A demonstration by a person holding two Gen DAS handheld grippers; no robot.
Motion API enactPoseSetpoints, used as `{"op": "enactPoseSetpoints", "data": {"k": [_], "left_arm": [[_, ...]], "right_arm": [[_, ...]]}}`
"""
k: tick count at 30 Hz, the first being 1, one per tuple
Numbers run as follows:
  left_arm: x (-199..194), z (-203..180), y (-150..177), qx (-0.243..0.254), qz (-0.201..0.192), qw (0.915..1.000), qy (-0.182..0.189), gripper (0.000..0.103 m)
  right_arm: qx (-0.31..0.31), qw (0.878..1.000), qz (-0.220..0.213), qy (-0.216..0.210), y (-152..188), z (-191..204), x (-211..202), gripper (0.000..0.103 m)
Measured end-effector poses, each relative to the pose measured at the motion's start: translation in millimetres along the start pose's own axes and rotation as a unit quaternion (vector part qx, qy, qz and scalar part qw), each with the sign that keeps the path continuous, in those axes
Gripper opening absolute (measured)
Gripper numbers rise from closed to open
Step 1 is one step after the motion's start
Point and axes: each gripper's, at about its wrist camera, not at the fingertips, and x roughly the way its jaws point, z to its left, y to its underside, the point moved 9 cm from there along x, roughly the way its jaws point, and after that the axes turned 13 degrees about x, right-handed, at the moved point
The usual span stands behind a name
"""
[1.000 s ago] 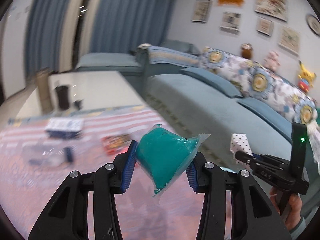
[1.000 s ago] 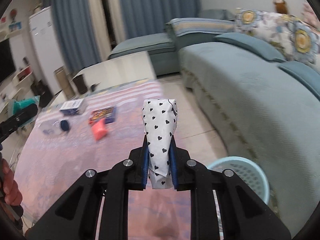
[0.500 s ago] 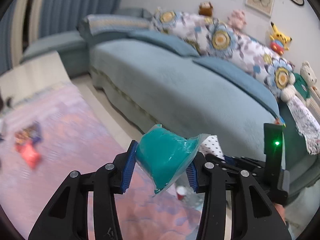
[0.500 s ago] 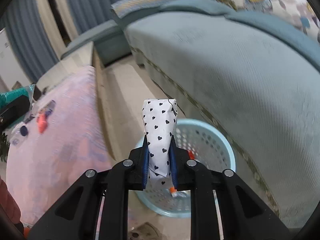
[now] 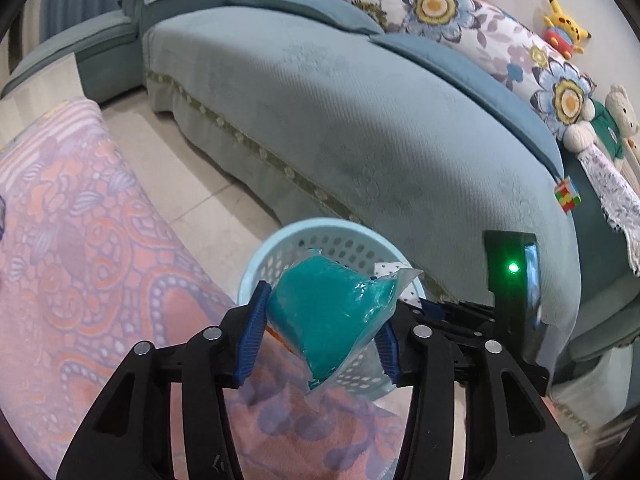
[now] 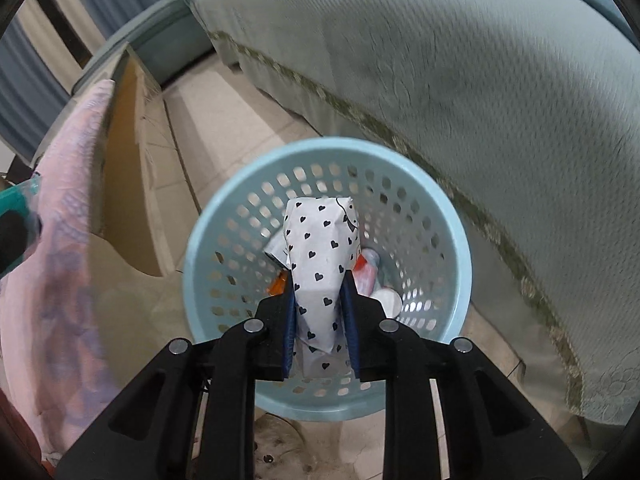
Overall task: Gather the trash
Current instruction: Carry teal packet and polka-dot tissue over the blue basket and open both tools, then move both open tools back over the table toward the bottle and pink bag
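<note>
My left gripper (image 5: 318, 338) is shut on a teal packet in clear wrap (image 5: 328, 316), held above the table's edge, just short of the light-blue perforated basket (image 5: 280, 240) on the floor. My right gripper (image 6: 318, 322) is shut on a white wrapper with black hearts (image 6: 320, 252), held right over the basket's opening (image 6: 320, 148). Orange, red and white scraps (image 6: 366, 276) lie in the basket. The right gripper's body (image 5: 512, 292) shows at the right of the left wrist view.
A teal sofa (image 5: 360, 120) with flowered cushions (image 5: 460, 12) and plush toys runs close behind the basket. The table with a pink patterned cloth (image 5: 72, 260) is at the left. A strip of tiled floor (image 6: 208, 120) lies between table and sofa.
Both grippers have swung from the table toward the basket and tilted downward. The right one has come over the basket's opening. Both still hold their trash.
</note>
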Motion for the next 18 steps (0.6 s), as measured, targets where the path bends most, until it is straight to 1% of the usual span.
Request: {"op": "enactPoseSetpoints", "data": {"k": [1, 2, 3, 5, 7, 8, 10, 14, 16, 18], "left_arm": [[-0.1, 0.1, 0.4, 0.0, 0.0, 1.0, 0.0, 0.056], [-1.4, 0.0, 0.4, 0.001, -0.002, 1.0, 0.001, 0.059], [-3.2, 0.4, 1.2, 0.002, -0.004, 1.0, 0.001, 0.059], [-6.8, -0.4, 1.7, 0.003, -0.006, 1.0, 0.001, 0.062], [-11.6, -0.1, 1.4, 0.0, -0.011, 0.9999, 0.004, 0.068], [-15.3, -0.1, 1.4, -0.001, -0.017, 0.9998, 0.006, 0.071], [-21.8, -1.5, -0.3, -0.002, -0.032, 0.9994, 0.014, 0.074], [-30.2, -4.8, -1.5, -0.005, -0.039, 0.9991, 0.017, 0.074], [-40.3, -5.5, -1.4, 0.002, -0.047, 0.9989, 0.009, 0.074], [-51.1, -6.3, -0.7, 0.007, -0.053, 0.9986, 0.003, 0.074]], "right_arm": [[0.003, 1.0, 0.005, 0.0, 1.7, -1.8, 3.7, 0.021], [0.004, 1.0, 0.008, 0.0, 3.1, -3.0, 6.5, 0.021], [0.004, 1.0, 0.01, 0.002, 3.4, -2.3, 7.9, 0.022], [0.004, 1.0, 0.009, 0.009, 4.8, -3.2, 10.7, 0.03], [0.009, 1.0, 0.009, 0.009, 4.2, -4.7, 11.6, 0.048], [0.011, 1.0, 0.006, 0.006, 2.7, -5.0, 10.7, 0.048], [0.01, 1.0, 0.002, 0.005, 0.8, -3.7, 10.0, 0.048], [0.002, 1.0, 0.003, 0.009, 0.7, 0.9, 9.9, 0.048], [-0.002, 1.0, 0.003, 0.009, 1.1, 5.4, 8.0, 0.054], [-0.01, 1.0, -0.002, 0.014, 0.3, 10.4, 4.4, 0.054]]}}
